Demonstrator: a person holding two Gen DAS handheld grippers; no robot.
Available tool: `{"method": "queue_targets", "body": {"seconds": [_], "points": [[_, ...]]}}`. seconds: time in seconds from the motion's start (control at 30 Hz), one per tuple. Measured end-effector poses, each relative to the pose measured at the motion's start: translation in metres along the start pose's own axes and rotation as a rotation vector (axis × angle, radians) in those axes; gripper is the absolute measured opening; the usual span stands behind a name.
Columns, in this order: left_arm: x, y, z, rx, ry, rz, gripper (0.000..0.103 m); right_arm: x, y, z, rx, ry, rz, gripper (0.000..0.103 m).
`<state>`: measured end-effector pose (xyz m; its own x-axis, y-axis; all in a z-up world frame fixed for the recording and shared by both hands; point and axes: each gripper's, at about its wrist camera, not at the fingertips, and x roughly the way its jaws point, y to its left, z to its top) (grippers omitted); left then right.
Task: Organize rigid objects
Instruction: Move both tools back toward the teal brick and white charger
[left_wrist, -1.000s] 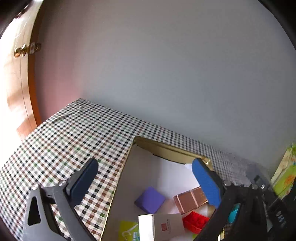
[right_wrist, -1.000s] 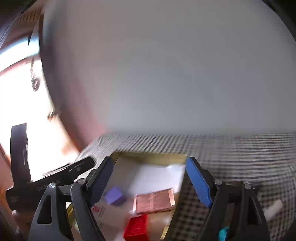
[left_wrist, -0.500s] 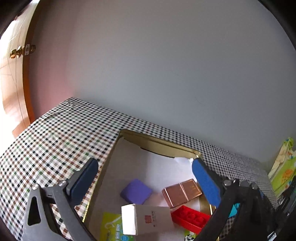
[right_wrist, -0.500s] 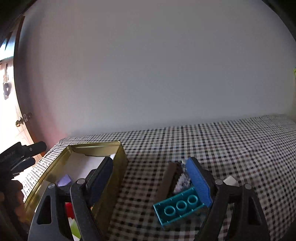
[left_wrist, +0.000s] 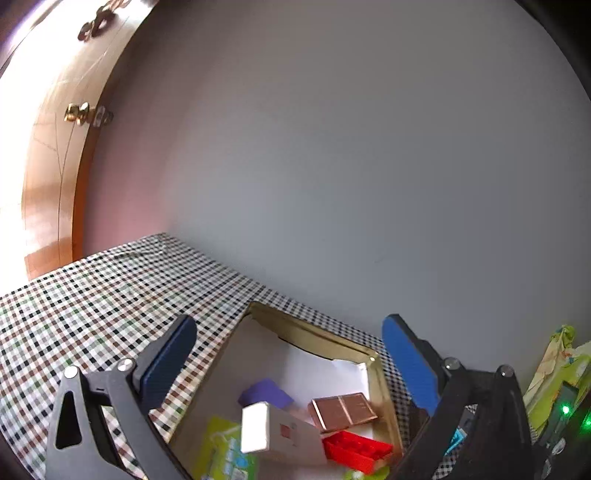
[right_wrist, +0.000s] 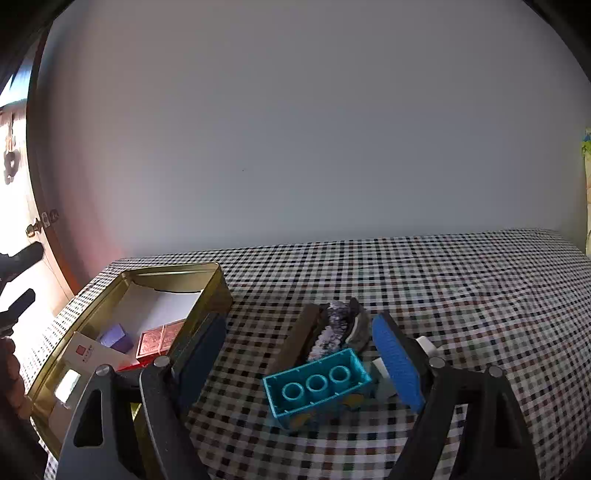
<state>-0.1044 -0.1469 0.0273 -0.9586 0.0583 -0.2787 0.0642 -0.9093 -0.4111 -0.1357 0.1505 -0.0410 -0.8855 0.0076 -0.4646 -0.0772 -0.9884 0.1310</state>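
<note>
Right now my right tongs (right_wrist: 299, 363) hang spread wide over the teal brick (right_wrist: 317, 387) on the checked cloth — lined up to grab — while my left tongs (left_wrist: 288, 369), also released, wait above the gold tin (left_wrist: 314, 338).

the right tool (right_wrist: 299, 354) swung away from above the gold tin (right_wrist: 218, 291) and came to hover over the teal brick (right_wrist: 317, 386) on the checked worktop (right_wrist: 461, 288), its jaws spread wide with the brick lying low between them. the tin slid to the left edge of its view. the left tool (left_wrist: 288, 354) tilted, so the tin (left_wrist: 314, 332) sat lower and the wooden door (left_wrist: 55, 177) showed larger.
</note>
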Motion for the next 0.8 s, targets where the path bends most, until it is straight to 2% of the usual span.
{"method": "queue_targets", "body": {"seconds": [0.17,0.33,0.57,0.8], "points": [[-0.013,-0.021,-0.016,0.051,-0.037,0.028,0.101,-0.007,-0.007,-0.001,-0.015,0.002,-0.007,0.083],[-0.016,-0.031,-0.028,0.062,0.020,-0.010,0.101,-0.009,-0.019,-0.004,-0.020,0.023,-0.013,0.083],[-0.021,-0.057,-0.042,0.166,0.009,-0.017,0.101,-0.022,-0.034,-0.003,-0.029,0.033,-0.034,0.083],[-0.021,-0.083,-0.060,0.231,0.046,-0.051,0.101,-0.028,-0.057,-0.002,-0.006,0.050,-0.056,0.083]]}}
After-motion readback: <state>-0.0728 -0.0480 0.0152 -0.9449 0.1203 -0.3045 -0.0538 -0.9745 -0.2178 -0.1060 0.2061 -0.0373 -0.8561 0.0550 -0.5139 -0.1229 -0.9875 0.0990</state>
